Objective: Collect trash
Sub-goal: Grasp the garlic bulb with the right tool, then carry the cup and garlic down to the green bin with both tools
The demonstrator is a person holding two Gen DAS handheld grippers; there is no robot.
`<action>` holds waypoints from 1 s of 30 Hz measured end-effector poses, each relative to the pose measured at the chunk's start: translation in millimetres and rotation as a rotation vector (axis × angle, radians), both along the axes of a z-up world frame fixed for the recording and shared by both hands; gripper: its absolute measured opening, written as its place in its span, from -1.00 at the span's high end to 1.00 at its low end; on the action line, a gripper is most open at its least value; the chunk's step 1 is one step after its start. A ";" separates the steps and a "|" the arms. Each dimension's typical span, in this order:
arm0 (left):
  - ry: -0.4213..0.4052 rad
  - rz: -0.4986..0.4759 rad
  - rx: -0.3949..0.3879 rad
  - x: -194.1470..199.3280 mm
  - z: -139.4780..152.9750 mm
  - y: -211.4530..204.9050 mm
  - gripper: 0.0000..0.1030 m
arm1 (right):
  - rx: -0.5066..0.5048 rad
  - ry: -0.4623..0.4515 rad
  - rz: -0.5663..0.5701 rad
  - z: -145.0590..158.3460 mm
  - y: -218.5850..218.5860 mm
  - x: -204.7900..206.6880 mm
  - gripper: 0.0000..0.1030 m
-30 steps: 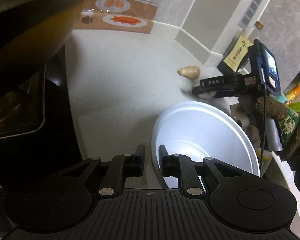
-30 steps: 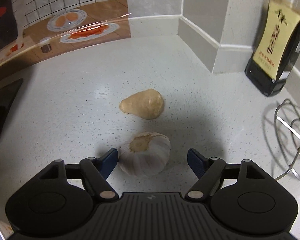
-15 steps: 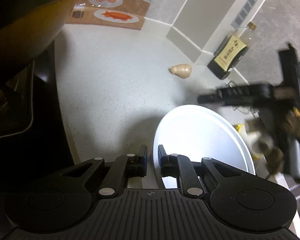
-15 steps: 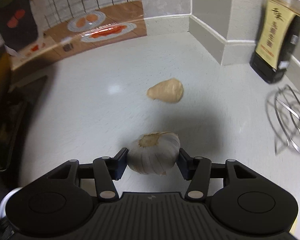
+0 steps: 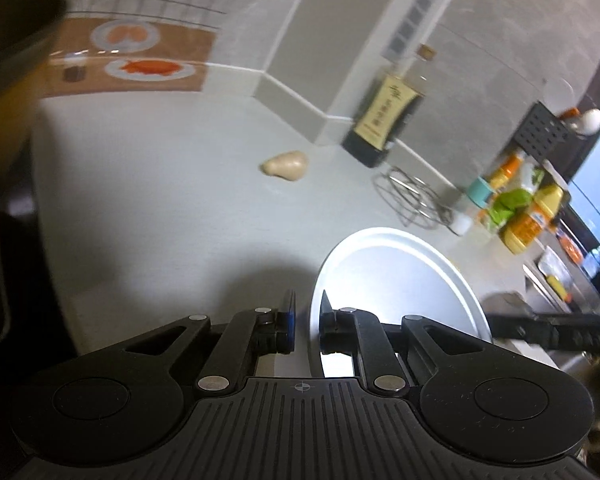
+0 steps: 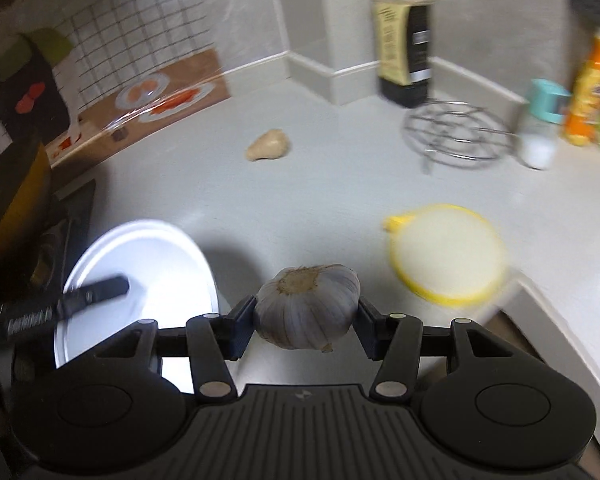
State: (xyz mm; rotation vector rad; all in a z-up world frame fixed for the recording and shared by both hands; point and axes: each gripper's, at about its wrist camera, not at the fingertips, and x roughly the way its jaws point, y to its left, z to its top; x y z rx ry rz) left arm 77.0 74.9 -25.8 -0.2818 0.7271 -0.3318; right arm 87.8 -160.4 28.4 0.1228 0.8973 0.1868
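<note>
A whole garlic bulb (image 6: 308,304) is held off the counter, with my right gripper (image 6: 306,320) shut on its two sides. To its left lies a white plate (image 6: 140,248) at the counter's near edge. My left gripper (image 5: 306,324) is shut on the plate's near rim (image 5: 314,280), which runs up between the pads. In the right wrist view one of the left gripper's fingers (image 6: 92,292) reaches over the plate. The right gripper's black body (image 5: 552,332) shows past the plate's right side. A tan ginger-like lump (image 5: 286,165) (image 6: 268,144) lies farther back on the counter.
A dark sauce bottle (image 6: 404,56), a wire trivet (image 6: 456,136), a teal-capped shaker (image 6: 544,120) and orange bottles (image 5: 528,216) stand along the back right. A round yellow-rimmed white disc (image 6: 446,254) lies right of the garlic. A stove with a dark wok (image 5: 4,80) borders the left.
My right gripper closed on the garlic, lifted it and drew it back beside the plate. My left gripper narrowed on the plate's rim and turned a little.
</note>
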 end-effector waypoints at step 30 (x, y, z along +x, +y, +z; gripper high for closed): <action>0.574 -0.206 0.390 -65.9 -370.3 -291.3 0.74 | 0.039 0.363 -0.445 -270.0 -242.7 -254.5 -0.02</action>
